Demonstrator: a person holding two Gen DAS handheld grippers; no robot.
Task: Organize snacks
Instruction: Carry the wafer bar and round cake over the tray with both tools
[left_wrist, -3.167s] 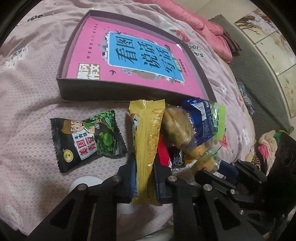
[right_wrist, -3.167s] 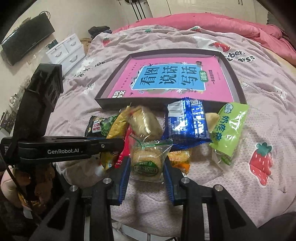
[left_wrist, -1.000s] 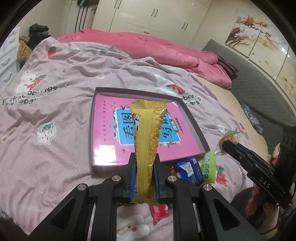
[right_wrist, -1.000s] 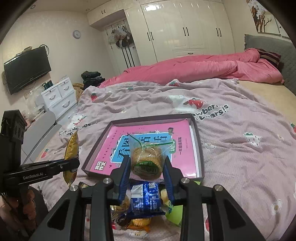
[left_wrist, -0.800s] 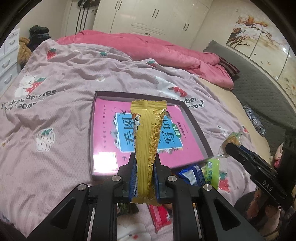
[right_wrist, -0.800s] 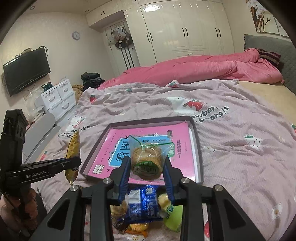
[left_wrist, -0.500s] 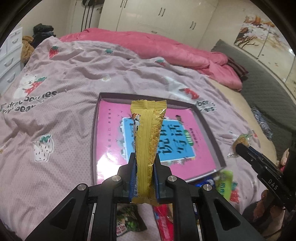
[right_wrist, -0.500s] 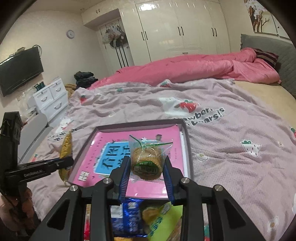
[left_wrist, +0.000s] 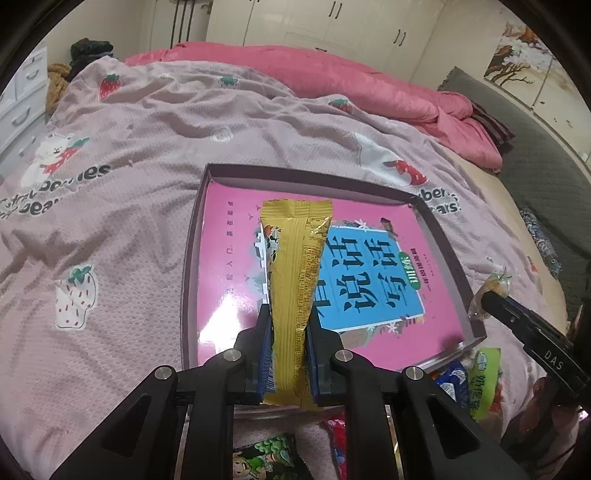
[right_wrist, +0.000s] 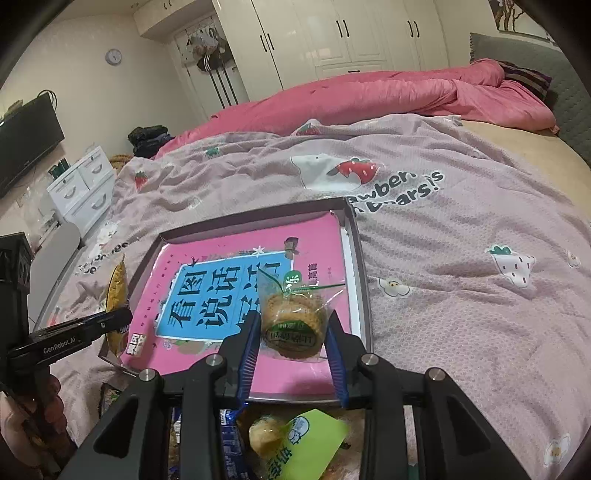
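Note:
My left gripper (left_wrist: 289, 321) is shut on a long yellow snack packet (left_wrist: 295, 280) and holds it above the near left part of the dark tray (left_wrist: 190, 258), which has a pink and blue book (left_wrist: 369, 280) lying in it. My right gripper (right_wrist: 291, 332) is shut on a clear-wrapped round biscuit (right_wrist: 291, 321) above the tray's near right part (right_wrist: 360, 273). The left gripper also shows in the right wrist view (right_wrist: 118, 317), and the right gripper in the left wrist view (left_wrist: 495, 295).
Loose snacks lie on the pink strawberry bedspread (left_wrist: 110, 206) in front of the tray: a green pea packet (left_wrist: 262, 461), a red packet (left_wrist: 338, 435), a blue packet (right_wrist: 229, 443) and a light green packet (right_wrist: 306, 443). A pink duvet (right_wrist: 369, 96) lies at the back. White drawers (right_wrist: 85, 184) stand at the left.
Both grippers lifted their snacks off the pile and moved forward over the tray. The tray now looks closer and larger in both views.

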